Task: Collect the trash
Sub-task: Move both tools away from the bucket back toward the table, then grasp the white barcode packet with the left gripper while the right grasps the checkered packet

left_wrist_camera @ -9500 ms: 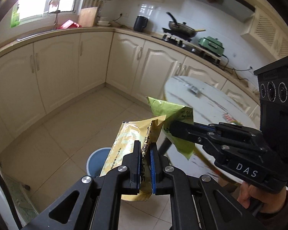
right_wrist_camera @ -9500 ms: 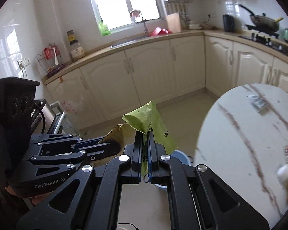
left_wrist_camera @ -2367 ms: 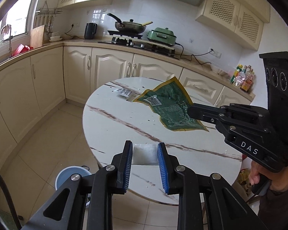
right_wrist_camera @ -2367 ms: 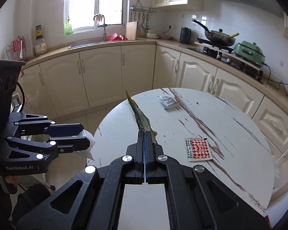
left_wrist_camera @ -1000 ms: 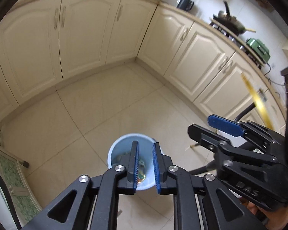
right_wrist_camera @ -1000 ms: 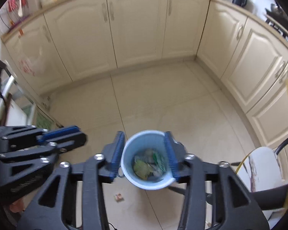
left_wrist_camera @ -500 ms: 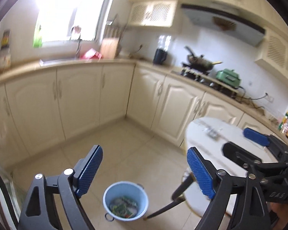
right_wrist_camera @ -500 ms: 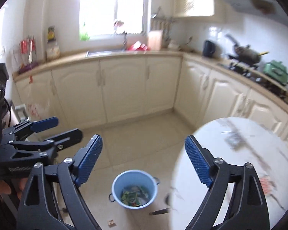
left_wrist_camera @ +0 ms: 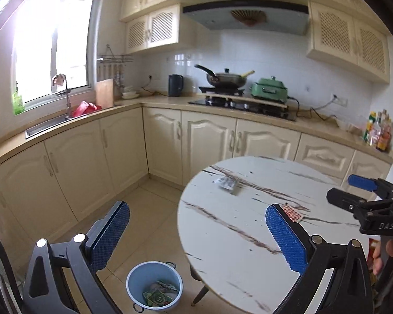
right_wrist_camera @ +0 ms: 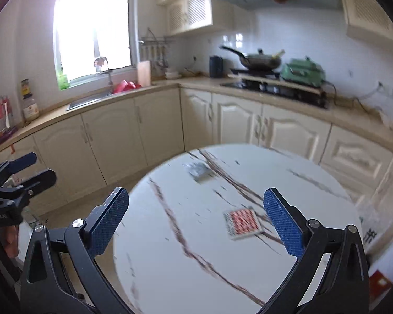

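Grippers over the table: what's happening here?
A person is clearing trash from the round table. Both jaws have just been opening and now stand wide, with nothing between them: left gripper, right gripper. The blue bin already holds wrappers. A red checked packet and a silver packet remain.

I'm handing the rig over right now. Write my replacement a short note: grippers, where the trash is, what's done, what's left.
Left gripper: jaws just opened wide, nothing between them.
Right gripper: the same, open and empty.
Blue bin on the floor by the round table already holds several wrappers.
Left on the table: a red checkered packet and a silvery wrapper farther back.
Next: pick up both and drop them in the bin.
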Demonstrator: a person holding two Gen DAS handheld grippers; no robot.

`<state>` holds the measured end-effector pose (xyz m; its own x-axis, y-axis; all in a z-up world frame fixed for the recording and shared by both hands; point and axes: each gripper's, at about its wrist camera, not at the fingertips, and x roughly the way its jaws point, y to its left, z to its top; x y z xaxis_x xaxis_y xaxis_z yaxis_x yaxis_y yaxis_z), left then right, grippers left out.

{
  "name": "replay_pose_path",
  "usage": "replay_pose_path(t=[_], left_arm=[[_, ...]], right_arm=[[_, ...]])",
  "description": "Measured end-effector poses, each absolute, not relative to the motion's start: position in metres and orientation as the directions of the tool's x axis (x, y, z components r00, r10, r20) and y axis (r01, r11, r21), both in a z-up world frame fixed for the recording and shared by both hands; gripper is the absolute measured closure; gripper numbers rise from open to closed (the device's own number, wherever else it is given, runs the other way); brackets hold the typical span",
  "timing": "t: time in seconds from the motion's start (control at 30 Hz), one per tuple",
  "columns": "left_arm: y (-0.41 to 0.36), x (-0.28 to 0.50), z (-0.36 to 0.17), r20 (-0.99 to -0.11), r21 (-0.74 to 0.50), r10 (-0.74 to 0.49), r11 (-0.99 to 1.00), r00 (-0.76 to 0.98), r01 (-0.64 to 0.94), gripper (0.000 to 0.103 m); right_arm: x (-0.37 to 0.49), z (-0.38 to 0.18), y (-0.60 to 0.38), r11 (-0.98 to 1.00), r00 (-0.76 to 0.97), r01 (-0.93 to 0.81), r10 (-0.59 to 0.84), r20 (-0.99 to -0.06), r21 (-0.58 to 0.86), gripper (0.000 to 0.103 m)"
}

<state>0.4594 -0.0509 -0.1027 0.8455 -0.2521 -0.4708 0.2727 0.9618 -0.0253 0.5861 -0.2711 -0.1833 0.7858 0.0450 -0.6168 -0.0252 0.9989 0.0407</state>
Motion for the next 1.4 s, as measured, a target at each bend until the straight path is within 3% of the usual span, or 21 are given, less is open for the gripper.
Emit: replay_pose_path(t=[0.3, 0.6, 0.7, 0.73, 0.83, 0.9, 1.07, 1.13, 1.4], left_arm=[[-0.096, 0.588, -0.108, -0.617, -0.013, -0.279, 0.938, 0.735, 0.345, 0.001], [-0.129, 0.709, -0.128, -0.707, -0.012, -0.274, 0.926, 0.652, 0.377, 0.001], [-0.141, 0.749, -0.136, -0.724, -0.009, -0.268, 0.925, 0.635, 0.38, 0.001], [-0.145, 0.763, -0.138, -0.73, -0.018, -0.279, 0.92, 0.624, 0.39, 0.001], [-0.155, 0.796, -0.148, -0.741, -0.027, -0.294, 0.911, 0.603, 0.411, 0.001], [-0.161, 0.818, -0.154, -0.75, -0.021, -0.279, 0.916, 0.6, 0.4, 0.001], [-0.176, 0.859, -0.175, -0.772, -0.087, -0.33, 0.901, 0.543, 0.425, 0.001], [-0.184, 0.872, -0.181, -0.778, -0.053, -0.302, 0.906, 0.551, 0.421, 0.001], [-0.227, 0.91, -0.213, -0.794, 0.073, -0.215, 0.895, 0.569, 0.44, 0.001]], right_arm=[[0.646, -0.28, -0.332, 0.998, 0.548, -0.009, 0.063, -0.834, 0.07, 0.0], [0.686, -0.326, -0.34, 0.998, 0.449, -0.062, 0.057, -0.892, 0.032, 0.001], [0.688, -0.329, -0.34, 0.997, 0.437, -0.078, 0.025, -0.899, -0.009, 0.014], [0.688, -0.329, -0.34, 0.996, 0.44, -0.085, 0.012, -0.898, -0.028, 0.022], [0.689, -0.328, -0.343, 0.992, 0.438, -0.122, 0.029, -0.899, -0.027, 0.03], [0.691, -0.326, -0.345, 0.988, 0.442, -0.15, 0.042, -0.896, -0.028, 0.046], [0.699, -0.325, -0.351, 0.982, 0.445, -0.187, 0.051, -0.894, -0.037, 0.065], [0.699, -0.325, -0.352, 0.979, 0.461, -0.189, 0.023, -0.887, -0.073, 0.082], [0.702, -0.323, -0.363, 0.985, 0.478, -0.175, 0.088, -0.874, 0.004, 0.083]])
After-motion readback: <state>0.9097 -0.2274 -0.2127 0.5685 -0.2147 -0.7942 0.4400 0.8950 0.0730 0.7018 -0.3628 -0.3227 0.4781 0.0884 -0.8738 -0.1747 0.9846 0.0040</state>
